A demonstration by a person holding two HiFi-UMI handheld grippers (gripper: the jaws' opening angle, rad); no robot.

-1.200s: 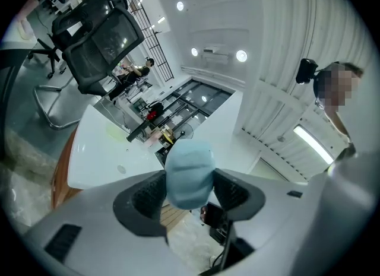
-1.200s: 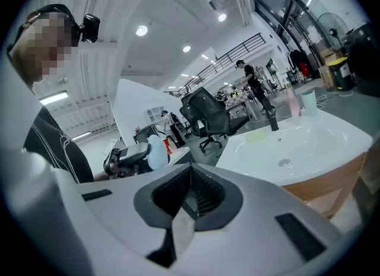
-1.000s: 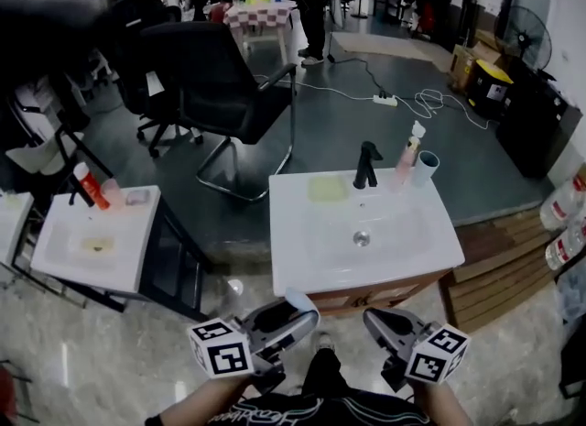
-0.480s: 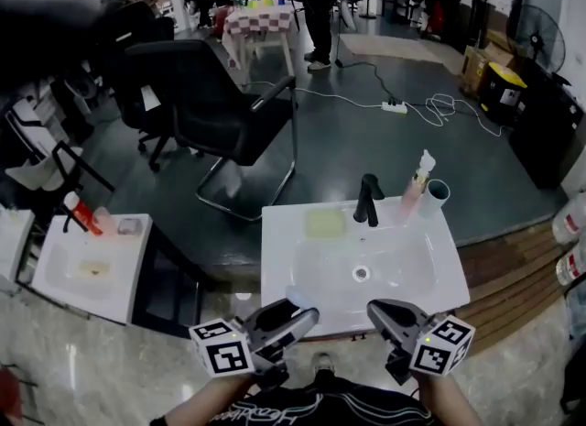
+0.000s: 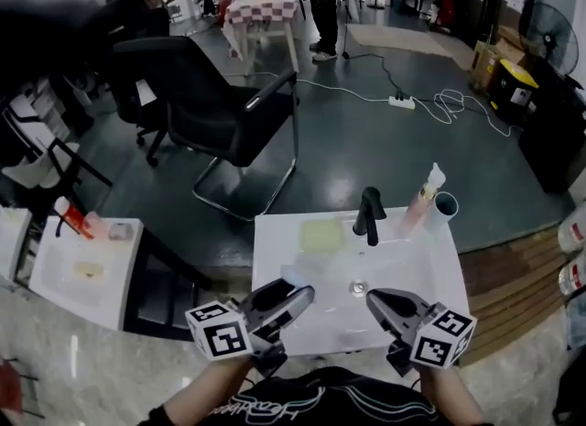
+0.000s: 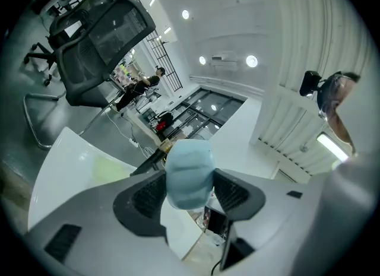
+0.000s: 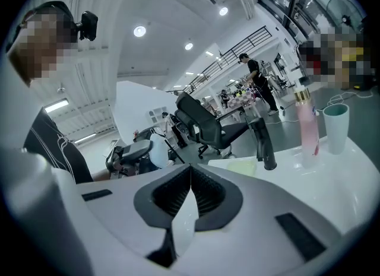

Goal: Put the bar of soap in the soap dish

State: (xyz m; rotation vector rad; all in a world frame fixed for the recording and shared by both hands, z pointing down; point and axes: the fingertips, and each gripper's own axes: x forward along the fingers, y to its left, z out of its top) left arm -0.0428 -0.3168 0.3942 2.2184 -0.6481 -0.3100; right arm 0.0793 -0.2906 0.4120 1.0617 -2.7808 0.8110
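A pale blue bar of soap (image 6: 190,171) sits between the pads of my left gripper (image 6: 190,190), which is shut on it. In the head view that gripper (image 5: 295,290) hovers over the front left edge of the white sink (image 5: 284,314). The soap dish (image 5: 320,234), a pale green square, lies on the sink top left of the black faucet (image 5: 369,215); the dish (image 6: 110,171) shows beyond the left jaw. My right gripper (image 5: 374,297) hangs over the sink's front right, jaws closed together (image 7: 190,171) with nothing between them. The dish (image 7: 240,167) lies ahead of it.
A pink pump bottle (image 5: 424,197) and a pale cup (image 5: 446,206) stand right of the faucet. A black office chair (image 5: 220,103) stands behind the sink. A second sink unit (image 5: 82,268) is at the left. A person (image 5: 325,3) stands far back; cables cross the floor.
The sink has drawn nearer in the head view. Both grippers now reach over its front edge instead of hanging short of it. The soap stays held in the left gripper.
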